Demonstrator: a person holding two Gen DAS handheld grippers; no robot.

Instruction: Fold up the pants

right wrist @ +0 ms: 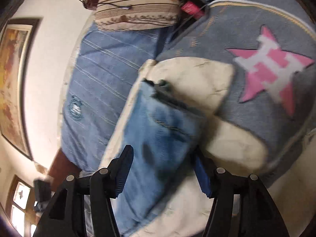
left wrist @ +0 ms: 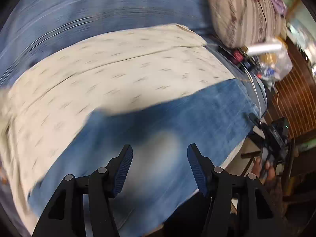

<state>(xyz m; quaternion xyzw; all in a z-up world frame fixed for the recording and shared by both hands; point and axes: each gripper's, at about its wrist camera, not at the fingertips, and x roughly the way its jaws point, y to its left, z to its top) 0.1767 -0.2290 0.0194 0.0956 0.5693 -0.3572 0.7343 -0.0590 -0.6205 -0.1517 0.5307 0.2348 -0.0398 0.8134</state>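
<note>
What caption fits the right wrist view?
Right claw open above blue jeans lying on a cream cloth over a bed.

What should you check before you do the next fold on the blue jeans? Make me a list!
1. Left gripper open with nothing between its fingers: ok.
2. Right gripper open, not pinching cloth: ok, though the blue denim jeans lie right in front of it.
3. Jeans resting on the cream patterned cloth: ok.
4. Jeans lying flat and smooth: cannot tell, both views are blurred.
5. Striped beige pillow clear of the jeans: ok.
6. Which edge of the jeans to grab next: cannot tell.
</note>
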